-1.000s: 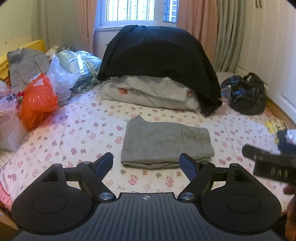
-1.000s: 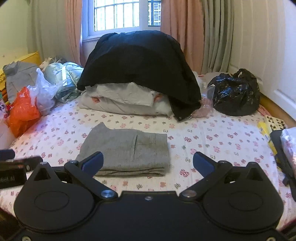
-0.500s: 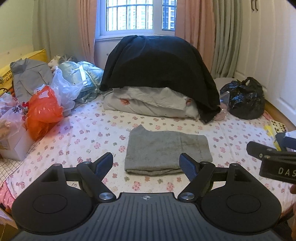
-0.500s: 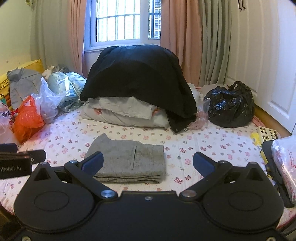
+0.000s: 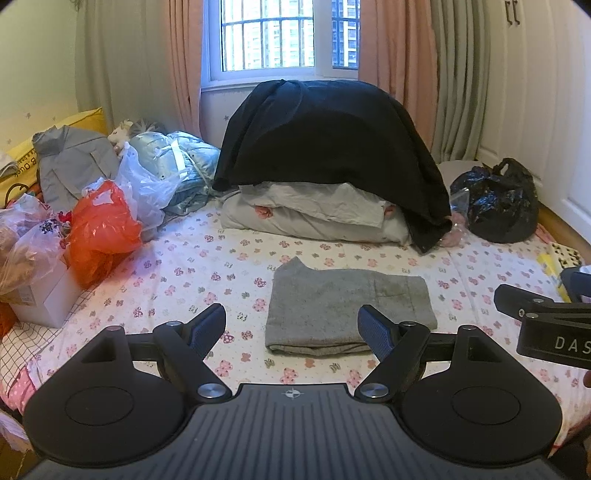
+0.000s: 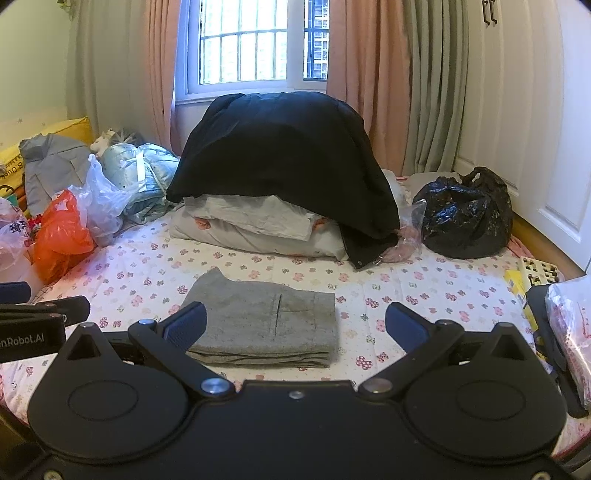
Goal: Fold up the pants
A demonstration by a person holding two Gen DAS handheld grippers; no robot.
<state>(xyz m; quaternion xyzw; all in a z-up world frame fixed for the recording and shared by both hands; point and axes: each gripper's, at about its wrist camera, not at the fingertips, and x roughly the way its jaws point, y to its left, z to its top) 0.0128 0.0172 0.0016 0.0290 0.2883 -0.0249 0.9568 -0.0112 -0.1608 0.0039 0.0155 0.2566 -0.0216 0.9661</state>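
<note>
Pants (image 5: 347,314), folded into a grey stack, lie mid-bed (image 5: 192,266), long axis running 9 to 3 o'clock, folded edge toward 6. Orange bag (image 5: 99,229) at 9, black bag (image 5: 495,201) at 2, contents hidden. Left gripper (image 5: 291,326) and right gripper (image 6: 295,325) hover with fingers apart, empty.

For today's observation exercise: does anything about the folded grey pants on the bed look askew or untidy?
Mostly neat. The grey pants lie folded flat on the bedsheet, but one far left corner pokes up beyond the rectangle.

Dim window (image 5: 280,35) daylight, fisheye-warped edges
</note>
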